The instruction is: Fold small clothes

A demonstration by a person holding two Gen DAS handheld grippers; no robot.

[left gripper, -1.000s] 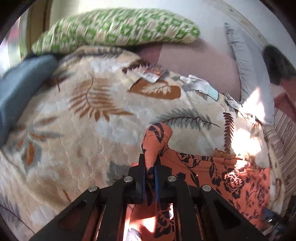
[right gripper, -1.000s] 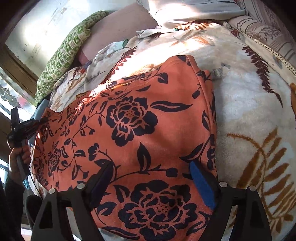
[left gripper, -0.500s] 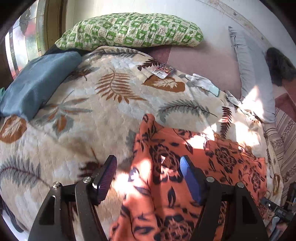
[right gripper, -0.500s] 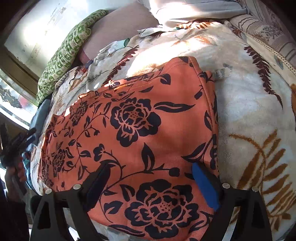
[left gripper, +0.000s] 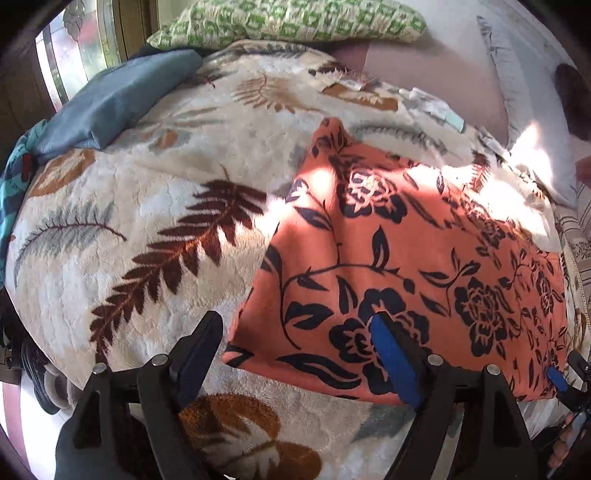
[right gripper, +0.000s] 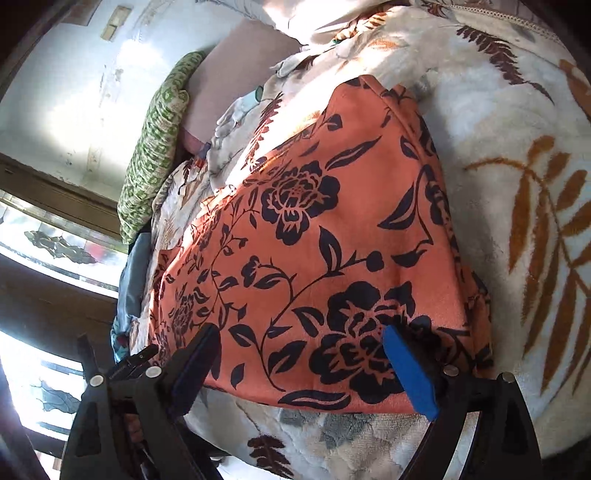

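Sunlight falls across a bed covered with a cream blanket (left gripper: pixel 122 280) printed with brown and grey leaves; a green patterned pillow (left gripper: pixel 295 20) lies at 12 o'clock in the left wrist view and a blue-grey cushion (left gripper: pixel 110 99) at 10 o'clock. On the blanket, the orange garment with black flowers (left gripper: pixel 406 251) lies spread quite flat, filling the area from the centre to 4 o'clock.

The left gripper (left gripper: pixel 295 350) hangs above the garment's near left corner. Its jaws are opening, and only the right pad is over the cloth; nothing is pinched. The right gripper (right gripper: pixel 306 365) is wide open above the near edge of the garment (right gripper: pixel 314 221), also holding nothing.

It seems one fold is finished and the next grasp is being prepared. To do it well, I think each gripper should come down on a near corner, take all layers together, and not catch the fluffy blanket below. Then both should lift equally and carry the edge toward 12 o'clock, so that the edges meet without wrinkles.
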